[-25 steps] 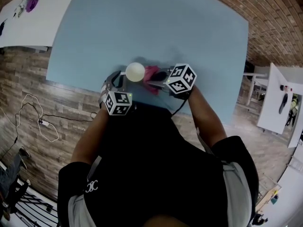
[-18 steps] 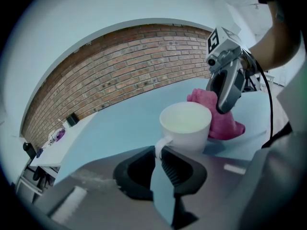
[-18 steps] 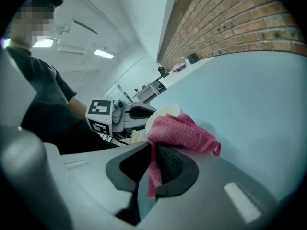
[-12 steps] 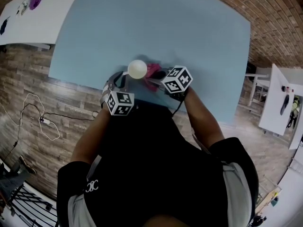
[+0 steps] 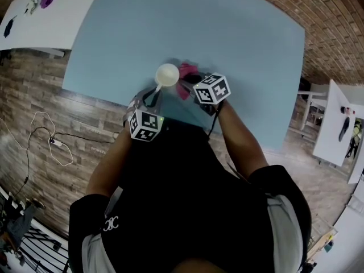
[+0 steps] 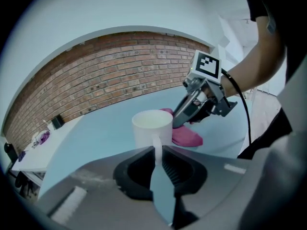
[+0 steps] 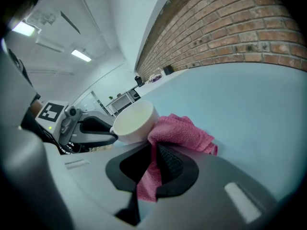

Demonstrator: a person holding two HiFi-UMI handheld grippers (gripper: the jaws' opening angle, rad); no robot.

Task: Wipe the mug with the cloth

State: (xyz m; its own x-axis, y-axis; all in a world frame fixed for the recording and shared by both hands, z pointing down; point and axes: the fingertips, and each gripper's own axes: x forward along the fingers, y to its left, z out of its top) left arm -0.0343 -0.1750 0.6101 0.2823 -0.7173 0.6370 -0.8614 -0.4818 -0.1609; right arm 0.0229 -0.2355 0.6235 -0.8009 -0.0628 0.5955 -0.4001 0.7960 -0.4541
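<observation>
Head view, white mug (image 5: 167,75) stood upper centre on blue table (image 5: 244,38), pink cloth (image 5: 188,71) touching its right, left gripper view, left gripper (image 6: 157,153) nearly closed, pinched mug's handle mid-frame, right gripper view, right gripper (image 7: 155,161) clamped cloth, cloth lay against mug.

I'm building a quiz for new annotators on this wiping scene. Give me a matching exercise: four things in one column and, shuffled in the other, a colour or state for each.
Column one:
1. mug
2. cloth
3. left gripper
4. right gripper

Column two:
A. shut on the cloth
B. white
C. pink
D. shut on the mug, by its handle

Pairs: 1-B, 2-C, 3-D, 4-A
</observation>
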